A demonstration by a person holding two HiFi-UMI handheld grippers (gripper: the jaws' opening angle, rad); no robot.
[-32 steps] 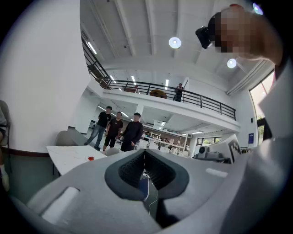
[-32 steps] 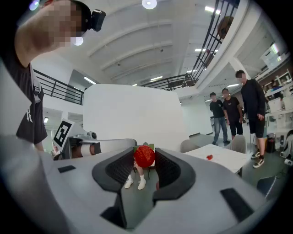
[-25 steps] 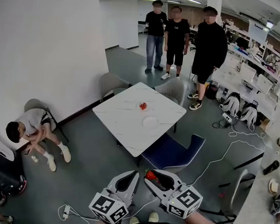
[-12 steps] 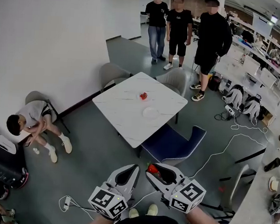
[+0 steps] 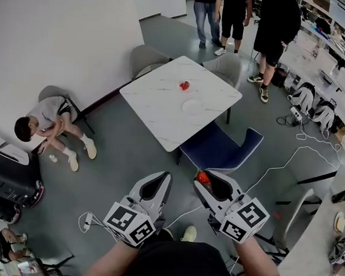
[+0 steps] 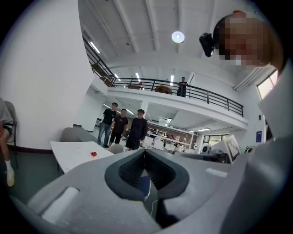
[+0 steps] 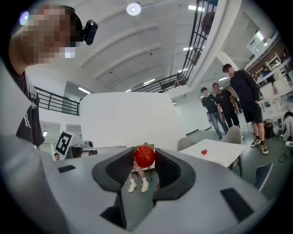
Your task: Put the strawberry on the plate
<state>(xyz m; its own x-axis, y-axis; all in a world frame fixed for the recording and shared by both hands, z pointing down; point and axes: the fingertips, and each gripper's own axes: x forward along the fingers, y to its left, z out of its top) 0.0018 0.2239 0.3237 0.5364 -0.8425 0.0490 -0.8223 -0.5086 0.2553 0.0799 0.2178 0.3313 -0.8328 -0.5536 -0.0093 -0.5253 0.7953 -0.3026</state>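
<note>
Our right gripper (image 5: 207,177) clamped on strawberry (image 7: 144,156); our left gripper (image 5: 167,175) jaws together, empty; white plate (image 5: 193,106) well ahead of both.

The hall was bright and evenly lit from above. A round white ceiling lamp (image 6: 178,37) glared at twelve o'clock in the left gripper view, with long white strip lights (image 6: 94,47) at ten o'clock. Both gripper views bent strongly toward black corners. The small red strawberry (image 7: 144,156) looked fairly sharp. Shadows on the smooth grey floor (image 5: 130,161) were faint and soft.
</note>
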